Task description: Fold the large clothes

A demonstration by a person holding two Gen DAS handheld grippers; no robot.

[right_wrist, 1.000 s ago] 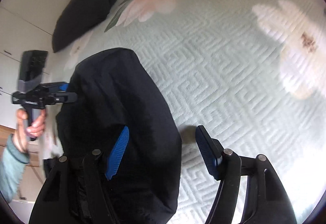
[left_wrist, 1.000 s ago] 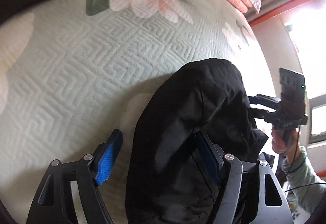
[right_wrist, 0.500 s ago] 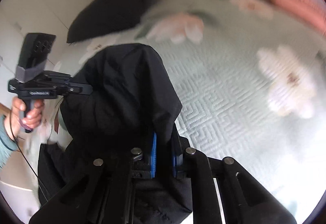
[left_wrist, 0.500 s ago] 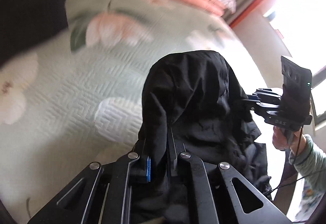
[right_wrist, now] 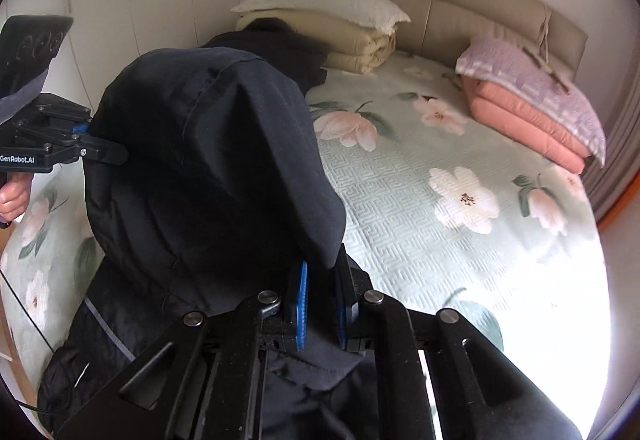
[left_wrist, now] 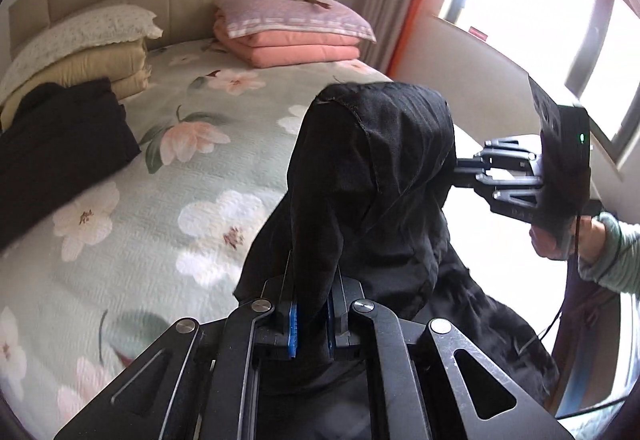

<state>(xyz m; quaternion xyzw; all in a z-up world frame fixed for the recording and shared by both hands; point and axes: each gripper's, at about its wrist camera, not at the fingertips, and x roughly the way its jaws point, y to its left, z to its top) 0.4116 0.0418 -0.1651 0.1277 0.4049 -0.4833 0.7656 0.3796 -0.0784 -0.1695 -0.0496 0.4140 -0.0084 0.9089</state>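
A large black garment (left_wrist: 372, 176) hangs between both grippers, lifted above the bed. My left gripper (left_wrist: 310, 324) is shut on one edge of it; the cloth rises from the jaws and drapes forward. My right gripper (right_wrist: 320, 308) is shut on another edge of the same garment (right_wrist: 208, 168). In the left wrist view the right gripper (left_wrist: 516, 176) comes in from the right, its tips hidden in the cloth. In the right wrist view the left gripper (right_wrist: 60, 148) comes in from the left. The garment's lower part hangs out of sight.
The bed has a pale green floral bedspread (left_wrist: 132, 224). A folded black garment (left_wrist: 60, 144) lies at its left by stacked cream quilts and a pillow (left_wrist: 80, 52). Pink quilts with a lilac pillow (left_wrist: 292, 36) sit at the headboard. A window (left_wrist: 560, 0) is right.
Both grippers went from open around the black garment to shut on it, then lifted it off the bedspread. The views tilted up from the bed surface to the headboard.
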